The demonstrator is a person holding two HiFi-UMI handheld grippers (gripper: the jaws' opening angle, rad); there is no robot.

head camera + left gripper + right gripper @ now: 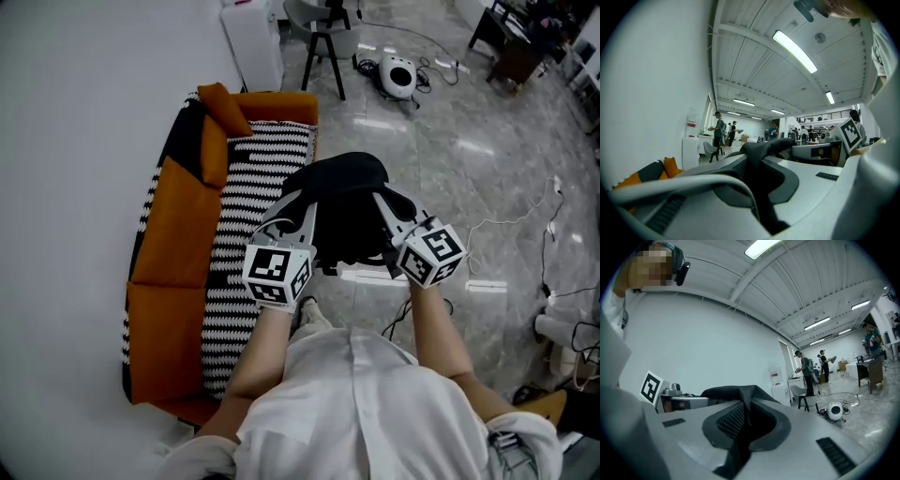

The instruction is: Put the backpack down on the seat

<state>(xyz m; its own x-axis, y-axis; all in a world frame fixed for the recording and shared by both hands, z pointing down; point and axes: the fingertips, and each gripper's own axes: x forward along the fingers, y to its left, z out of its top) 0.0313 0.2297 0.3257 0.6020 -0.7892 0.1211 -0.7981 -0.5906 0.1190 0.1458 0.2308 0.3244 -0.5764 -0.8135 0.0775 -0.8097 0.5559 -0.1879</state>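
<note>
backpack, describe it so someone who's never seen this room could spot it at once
Find the orange sofa with the striped seat along the white wall. At its front edge, a black backpack hangs between the left gripper and right gripper. Nothing else here is pinched by both.

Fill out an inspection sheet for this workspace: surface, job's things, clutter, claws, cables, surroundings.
Surface: sofa seat, black-and-white striped cover, orange backrest.
Job's things: black backpack held up at the seat's front edge, not set down yet.
Clutter: orange cushion at the sofa's far end.
Claws: left claw and right claw each shut on backpack fabric.
Cables: white cable loose on the floor to the right; more beside the round white device.
Surroundings: white wall behind the sofa, stool beyond it, people standing far off.
</note>
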